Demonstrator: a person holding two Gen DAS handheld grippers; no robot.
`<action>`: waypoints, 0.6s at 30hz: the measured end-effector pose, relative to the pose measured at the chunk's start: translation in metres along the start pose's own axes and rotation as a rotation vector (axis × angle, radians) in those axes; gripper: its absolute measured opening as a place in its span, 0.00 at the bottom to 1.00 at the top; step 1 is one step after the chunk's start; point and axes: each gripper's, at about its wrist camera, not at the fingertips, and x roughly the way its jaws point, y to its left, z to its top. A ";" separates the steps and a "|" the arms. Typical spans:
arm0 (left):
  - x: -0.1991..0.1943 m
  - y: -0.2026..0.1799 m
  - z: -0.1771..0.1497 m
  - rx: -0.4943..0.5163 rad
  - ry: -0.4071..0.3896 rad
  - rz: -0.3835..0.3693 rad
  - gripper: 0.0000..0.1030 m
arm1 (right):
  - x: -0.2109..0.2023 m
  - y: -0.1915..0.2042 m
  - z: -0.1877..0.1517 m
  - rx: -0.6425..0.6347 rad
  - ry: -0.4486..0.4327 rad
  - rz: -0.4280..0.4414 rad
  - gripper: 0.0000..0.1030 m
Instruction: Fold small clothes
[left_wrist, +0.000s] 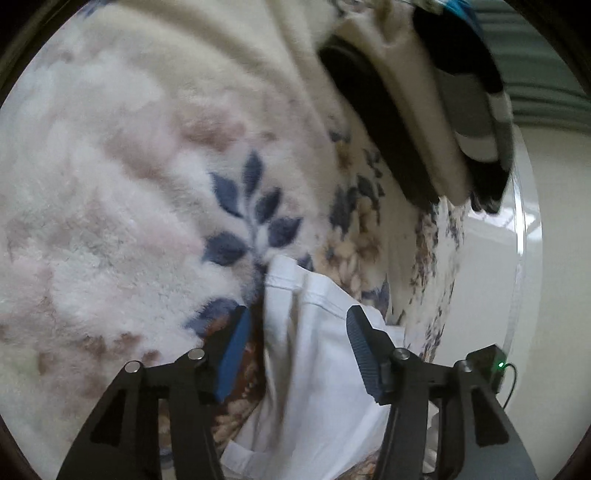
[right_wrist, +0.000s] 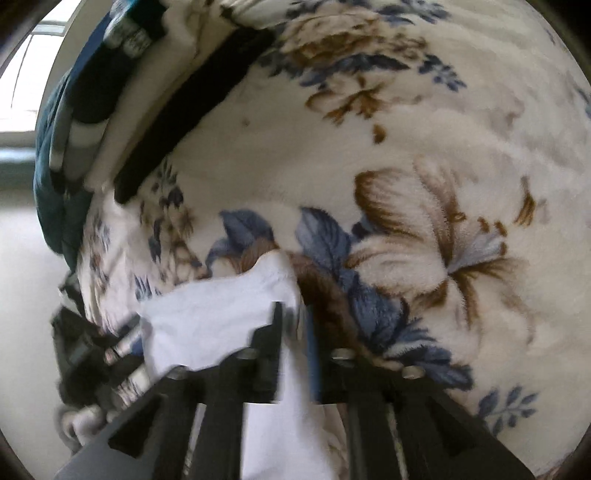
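Blanket (left_wrist: 110, 221): plush fleece, fuzzy nap, matt floral print. White garment (left_wrist: 314, 350): thin smooth woven cloth, prob. cotton, matt, creased. Left gripper (left_wrist: 295, 332): matt black plastic w/ shiny metal pins; ribbed pads (left_wrist: 364, 350), rubber-like.

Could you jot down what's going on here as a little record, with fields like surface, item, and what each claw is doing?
surface: fluffy floral blanket
item: white garment, crumpled, lying on the blanket
left gripper: open, fingers on either side of the white cloth
right gripper: closed on a fold of the white garment
far edge: stack of dark and striped clothes
image quality: some motion blur
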 end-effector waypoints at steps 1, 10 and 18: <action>0.002 -0.002 -0.002 0.013 0.012 0.019 0.52 | -0.003 0.000 -0.003 -0.008 -0.004 0.005 0.37; -0.038 0.005 -0.100 0.034 -0.022 0.175 0.52 | -0.019 -0.018 -0.053 0.032 0.061 0.041 0.38; -0.022 0.017 -0.152 0.131 0.059 0.492 0.54 | -0.020 -0.031 -0.138 0.038 0.145 0.044 0.38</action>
